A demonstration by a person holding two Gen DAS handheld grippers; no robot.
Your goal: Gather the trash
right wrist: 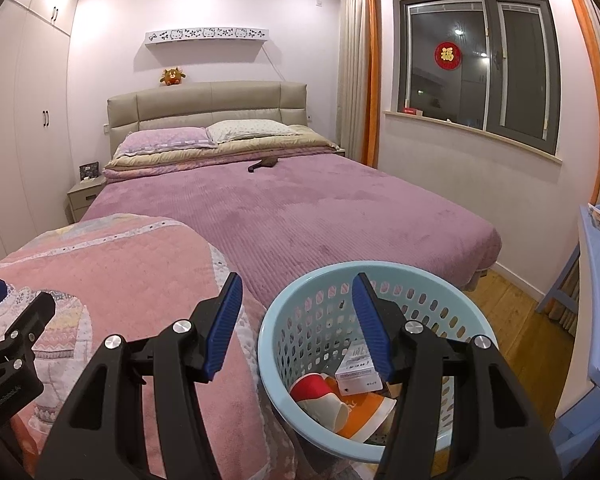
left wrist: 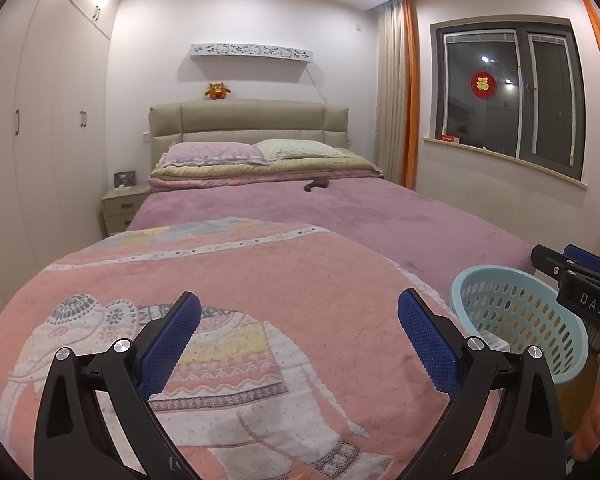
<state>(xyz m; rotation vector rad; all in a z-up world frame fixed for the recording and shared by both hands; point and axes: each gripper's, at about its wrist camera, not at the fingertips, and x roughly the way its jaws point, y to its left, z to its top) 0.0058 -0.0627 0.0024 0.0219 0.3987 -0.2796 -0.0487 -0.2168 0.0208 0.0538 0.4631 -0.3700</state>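
While both grippers hang with jaws spread wide and empty, the left gripper point(left wrist: 299, 332) sits over the pink elephant blanket point(left wrist: 228, 280), and the light blue basket point(right wrist: 284, 320) lies under the right gripper point(right wrist: 296, 320), holding a red-and-white cup point(right wrist: 320, 398), a small white box point(right wrist: 356, 374) and orange paper point(right wrist: 366, 410).

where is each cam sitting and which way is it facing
Left wrist: on the left gripper at the foot of the bed, facing the headboard over the elephant blanket; its open fingers show, with the right gripper at right.
Right wrist: on the right gripper, facing the same way above the basket of trash; the left gripper shows at left.
Shared: bed, blanket, basket, window.
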